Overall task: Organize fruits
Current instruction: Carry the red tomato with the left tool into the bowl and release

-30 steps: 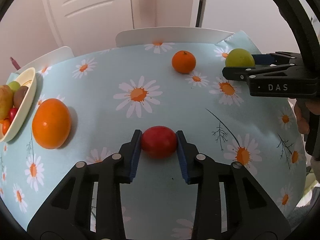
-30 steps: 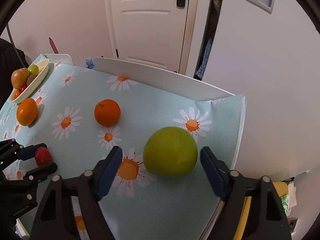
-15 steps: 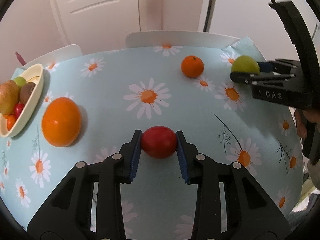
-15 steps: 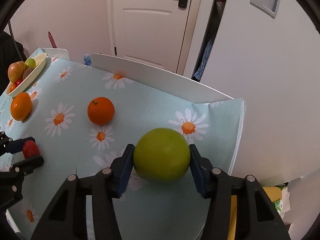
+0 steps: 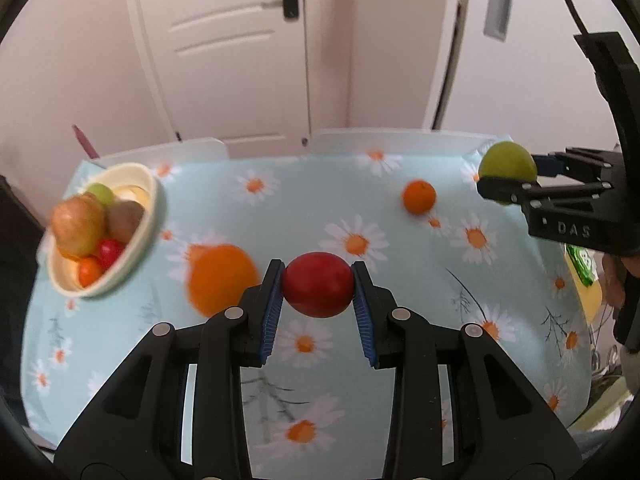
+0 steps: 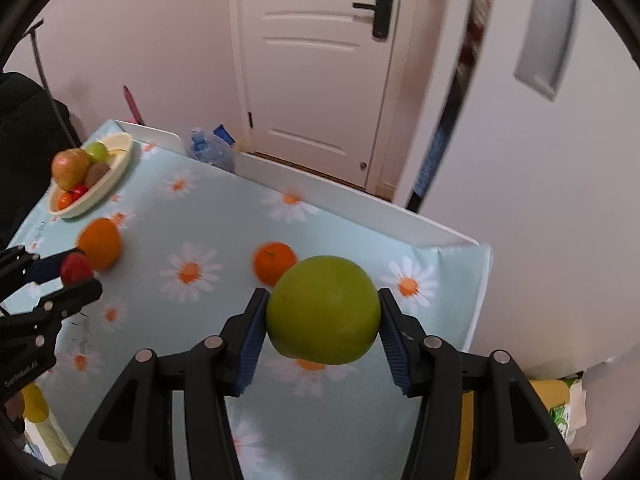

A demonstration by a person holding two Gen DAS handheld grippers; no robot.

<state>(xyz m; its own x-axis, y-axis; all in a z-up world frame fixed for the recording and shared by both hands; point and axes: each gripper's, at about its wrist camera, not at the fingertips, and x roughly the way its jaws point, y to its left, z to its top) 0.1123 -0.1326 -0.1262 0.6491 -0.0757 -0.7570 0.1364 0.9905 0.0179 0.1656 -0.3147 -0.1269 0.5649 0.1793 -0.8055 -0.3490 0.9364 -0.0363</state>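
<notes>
The left gripper (image 5: pixel 318 306) clamps a red fruit (image 5: pixel 318 284) above the bench (image 5: pixel 400 360), right of the fruit bowl (image 5: pixel 150 216). The right gripper (image 6: pixel 322 332) squeezes a green apple (image 6: pixel 323 310), farthest right from the bowl. A large orange (image 5: pixel 220 278) lies just beside the bowl; a small orange (image 5: pixel 419 197) sits well right of it

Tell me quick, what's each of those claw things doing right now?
Left gripper: closed on the red fruit.
Right gripper: closed on the green apple.
</notes>
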